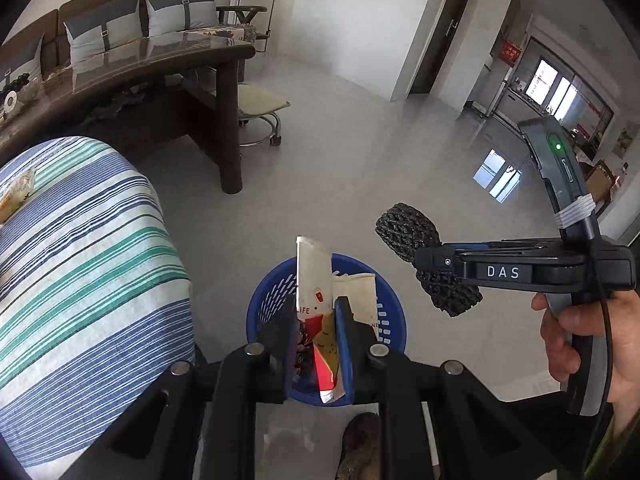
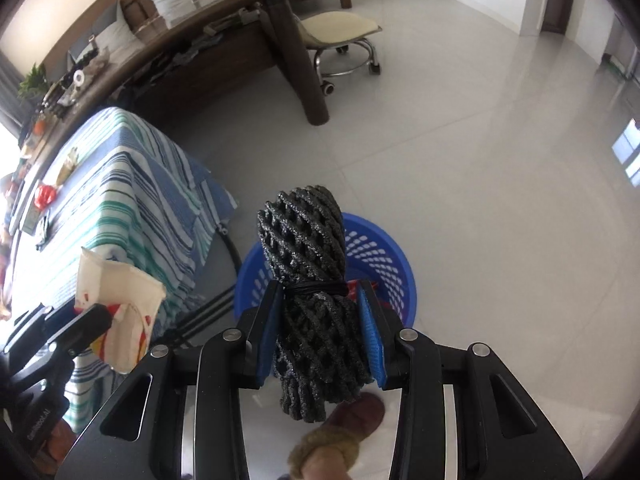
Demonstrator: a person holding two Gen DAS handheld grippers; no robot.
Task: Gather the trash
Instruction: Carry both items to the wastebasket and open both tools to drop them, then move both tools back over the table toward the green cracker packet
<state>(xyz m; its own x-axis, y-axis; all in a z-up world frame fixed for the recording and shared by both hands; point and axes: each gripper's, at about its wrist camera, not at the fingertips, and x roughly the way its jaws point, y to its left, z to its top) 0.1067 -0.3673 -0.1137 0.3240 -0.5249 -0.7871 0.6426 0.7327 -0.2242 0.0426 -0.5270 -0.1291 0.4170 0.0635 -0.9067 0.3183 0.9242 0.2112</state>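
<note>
Trash: a flattened paper carton (image 1: 314,280) printed "LIFE" is clamped in the left tongs (image 1: 316,344) above the blue basket (image 1: 394,312); the right tongs (image 2: 320,332), marked "DAS", grip black foam netting (image 2: 308,240).

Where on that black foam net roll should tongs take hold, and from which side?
At its banded waist, coming from above across the roll's width. The black foam net roll is soft mesh, cinched by a dark band near its middle, so it is narrowest and firmest there. The right tongs already clamp it just below that band, over the blue basket.
</note>
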